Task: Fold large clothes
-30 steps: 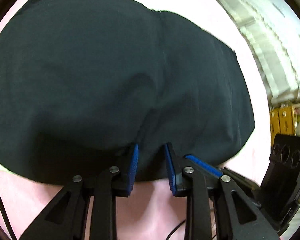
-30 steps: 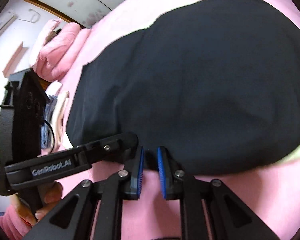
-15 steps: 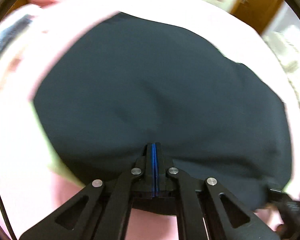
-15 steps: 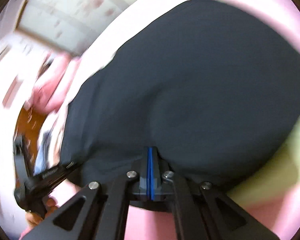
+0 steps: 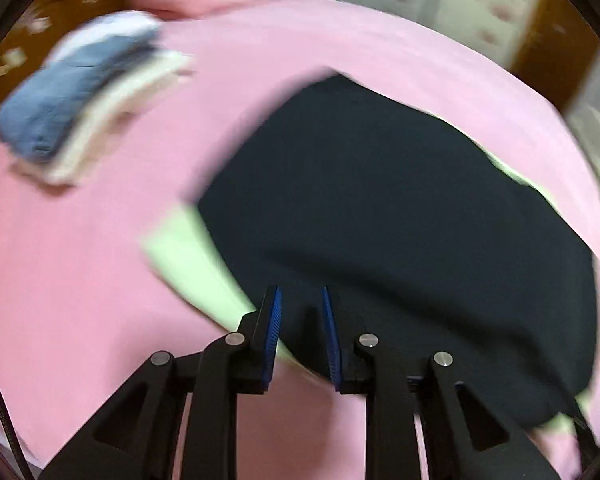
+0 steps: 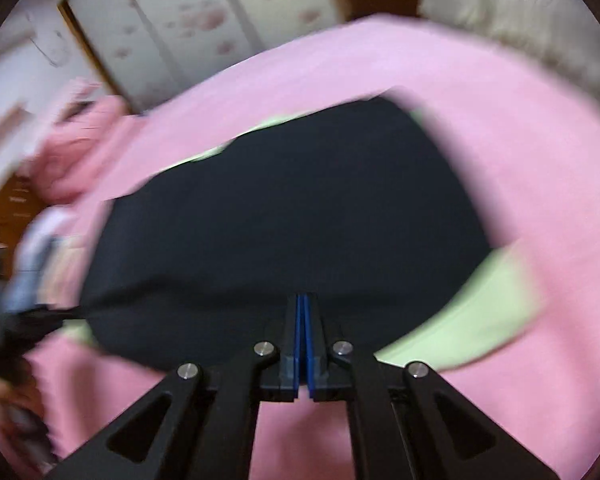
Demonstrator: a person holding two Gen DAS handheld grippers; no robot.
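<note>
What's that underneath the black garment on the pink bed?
A pale green fabric peeks out from under the black garment along its edges, both lying on the pink bedsheet. How far it runs underneath is covered, and what it is cannot be told.

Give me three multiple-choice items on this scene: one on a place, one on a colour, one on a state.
1. The folded stack lies: A on the pink sheet, apart from the black garment; B on a chair; C between jaws.
2. The cloth under the black garment is: A red; B light green; C blue.
3. The right hand-held gripper is: A wide open; B shut; C out of view.

A: bare sheet surrounds the stack.
B: green edges rim the black.
B: its blue pads meet at the garment's edge.
</note>
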